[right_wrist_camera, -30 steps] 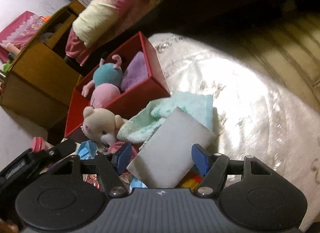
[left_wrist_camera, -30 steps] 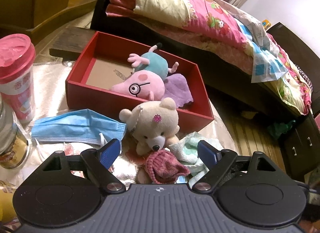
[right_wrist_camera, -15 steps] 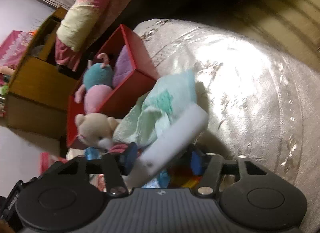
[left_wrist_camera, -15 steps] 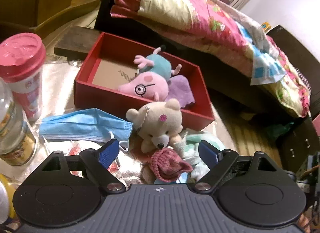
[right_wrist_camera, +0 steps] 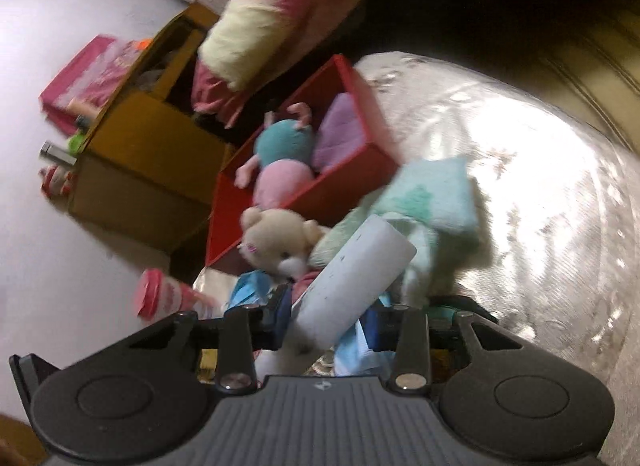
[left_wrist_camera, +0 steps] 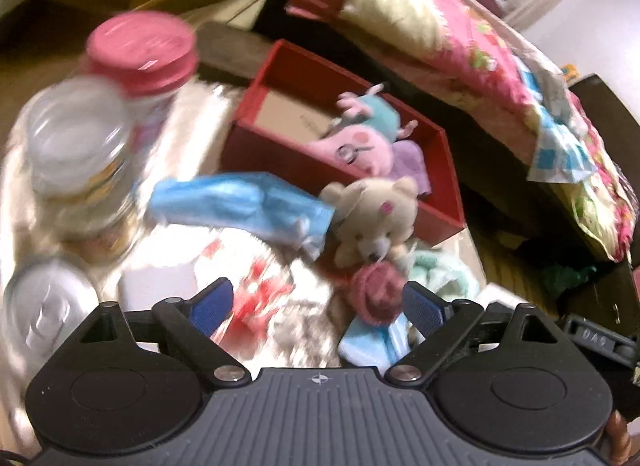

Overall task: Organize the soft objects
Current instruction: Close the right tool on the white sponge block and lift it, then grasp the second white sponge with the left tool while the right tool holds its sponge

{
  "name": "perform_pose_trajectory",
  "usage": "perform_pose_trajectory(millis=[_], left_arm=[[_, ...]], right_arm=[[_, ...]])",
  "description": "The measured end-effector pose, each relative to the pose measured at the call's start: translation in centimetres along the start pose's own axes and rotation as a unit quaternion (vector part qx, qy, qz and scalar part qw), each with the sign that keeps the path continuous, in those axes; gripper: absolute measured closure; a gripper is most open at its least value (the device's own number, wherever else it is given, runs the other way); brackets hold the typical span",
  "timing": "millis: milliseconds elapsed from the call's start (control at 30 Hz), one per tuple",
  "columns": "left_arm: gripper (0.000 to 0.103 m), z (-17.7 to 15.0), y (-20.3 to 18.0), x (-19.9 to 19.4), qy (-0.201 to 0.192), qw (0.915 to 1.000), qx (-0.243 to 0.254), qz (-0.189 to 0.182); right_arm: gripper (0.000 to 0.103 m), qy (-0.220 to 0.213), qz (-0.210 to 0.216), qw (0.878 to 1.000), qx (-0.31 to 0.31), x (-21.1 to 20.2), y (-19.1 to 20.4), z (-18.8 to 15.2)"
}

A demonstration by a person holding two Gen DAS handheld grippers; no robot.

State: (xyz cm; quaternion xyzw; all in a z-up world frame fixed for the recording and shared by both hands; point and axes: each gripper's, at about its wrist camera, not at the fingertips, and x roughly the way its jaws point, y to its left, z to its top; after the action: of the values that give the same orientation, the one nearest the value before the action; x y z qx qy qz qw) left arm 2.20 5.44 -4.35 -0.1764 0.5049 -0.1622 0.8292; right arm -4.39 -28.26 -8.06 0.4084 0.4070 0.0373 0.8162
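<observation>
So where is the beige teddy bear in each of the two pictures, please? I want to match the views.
Left wrist view: the beige teddy bear sits right of centre, against the near wall of the red box, past the open left gripper.
Right wrist view: it is left of centre, against the same wall, left of the white sponge in the right gripper.
Shared landmark: the red box.

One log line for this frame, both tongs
left tongs: open, empty | right tongs: shut on white sponge | teddy bear: outside red box
</observation>
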Motion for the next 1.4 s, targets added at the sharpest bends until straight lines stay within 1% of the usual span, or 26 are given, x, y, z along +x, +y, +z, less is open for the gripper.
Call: perform_pose_trajectory(millis=[33, 67, 133, 167, 200, 300, 367, 400, 467, 500, 600, 667, 733, 800, 867, 933, 1033, 1100, 1133, 1200, 1267, 1333, 1367, 1400], left_arm=[[0.017, -0.6, 0.0, -0.2, 0.000, 1.0000, -0.001, 0.005], [0.016, -1.3, -0.3, -0.4, 0.000, 0.9998, 0.005, 0.021], [0.016, -2.3, -0.9, -0.2, 0.007, 0.9974, 0.019, 0.070], [0.016, -2.6, -1.0, 0.0, 0.010, 0.9958, 0.023, 0.088], [0.016, -2.9, -0.8, 0.3, 0.012, 0.9941, 0.016, 0.106], [0.017, -3.3, 0.6, 2.0, 0.030, 0.9914, -0.021, 0.126], [0.017, -3.2, 1.1, 3.1, 0.030, 0.9866, -0.035, 0.156], [0.017, -3.1, 1.3, 3.6, 0.031, 0.9851, -0.037, 0.165], [0.014, -2.8, 1.7, 4.5, 0.035, 0.9815, -0.052, 0.181], [0.012, -2.8, 2.0, 4.9, 0.037, 0.9808, -0.058, 0.183], [0.006, -3.0, 1.6, 5.9, 0.041, 0.9796, -0.044, 0.192], [0.006, -3.4, 1.2, 6.2, 0.044, 0.9777, -0.021, 0.204], [0.010, -3.6, 1.5, 5.7, 0.040, 0.9785, -0.022, 0.201], [0.023, -3.7, 1.7, 5.3, 0.040, 0.9758, -0.019, 0.214], [0.030, -4.1, 1.6, 5.3, 0.045, 0.9719, 0.007, 0.231], [0.034, -4.5, 1.2, 5.2, 0.047, 0.9699, 0.032, 0.237], [0.045, -4.3, 1.4, 4.5, 0.036, 0.9746, 0.027, 0.219], [0.062, -4.2, 1.8, 4.2, 0.035, 0.9750, 0.026, 0.218], [0.063, -4.2, 1.8, 4.0, 0.033, 0.9748, 0.029, 0.219], [0.074, -4.2, 2.1, 3.5, 0.028, 0.9786, 0.022, 0.203], [0.081, -4.3, 2.3, 3.1, 0.027, 0.9815, 0.013, 0.189], [0.091, -4.4, 2.2, 2.8, 0.029, 0.9842, 0.007, 0.175], [0.100, -4.5, 2.1, 2.7, 0.029, 0.9851, 0.007, 0.170], [0.096, -4.5, 2.0, 2.5, 0.030, 0.9855, 0.006, 0.167]], right_arm=[[0.090, 0.003, 0.004, 1.000, -0.005, 0.1, 0.3, -0.1], [0.090, 0.007, 0.007, 1.000, -0.007, 0.2, 0.5, -0.2], [0.090, 0.013, 0.013, 1.000, -0.009, 0.4, 0.8, -0.4], [0.090, 0.015, 0.014, 1.000, -0.011, 0.4, 1.0, -0.5], [0.090, 0.015, 0.015, 1.000, -0.013, 0.5, 1.1, -0.7], [0.090, 0.021, 0.017, 0.999, -0.017, 0.8, 1.4, -1.0], [0.090, 0.025, 0.018, 0.999, -0.019, 1.1, 1.6, -1.1], [0.090, 0.027, 0.018, 0.999, -0.020, 1.2, 1.6, -1.2], [0.090, 0.031, 0.019, 0.999, -0.021, 1.4, 1.7, -1.3], [0.090, 0.033, 0.019, 0.999, -0.021, 1.5, 1.7, -1.4], [0.090, 0.041, 0.020, 0.999, -0.016, 1.8, 1.3, -1.4], [0.090, 0.046, 0.021, 0.999, -0.008, 1.9, 1.0, -1.4], [0.089, 0.050, 0.026, 0.998, 0.000, 2.0, 0.8, -1.3], [0.089, 0.049, 0.030, 0.998, -0.001, 1.9, 1.0, -1.3], [0.090, 0.050, 0.034, 0.998, -0.004, 1.8, 1.2, -1.4], [0.090, 0.054, 0.040, 0.998, -0.003, 1.8, 1.4, -1.4], [0.090, 0.056, 0.046, 0.997, -0.007, 1.8, 1.7, -1.5], [0.089, 0.053, 0.048, 0.997, -0.006, 1.7, 1.7, -1.5], [0.090, 0.053, 0.049, 0.997, -0.004, 1.7, 1.6, -1.4], [0.090, 0.054, 0.051, 0.997, 0.000, 1.7, 1.6, -1.4], [0.090, 0.054, 0.053, 0.997, -0.001, 1.7, 1.7, -1.4], [0.090, 0.055, 0.057, 0.997, -0.003, 1.7, 2.0, -1.4], [0.090, 0.055, 0.061, 0.997, -0.005, 1.6, 2.1, -1.5], [0.090, 0.055, 0.063, 0.996, -0.008, 1.6, 2.3, -1.5]])
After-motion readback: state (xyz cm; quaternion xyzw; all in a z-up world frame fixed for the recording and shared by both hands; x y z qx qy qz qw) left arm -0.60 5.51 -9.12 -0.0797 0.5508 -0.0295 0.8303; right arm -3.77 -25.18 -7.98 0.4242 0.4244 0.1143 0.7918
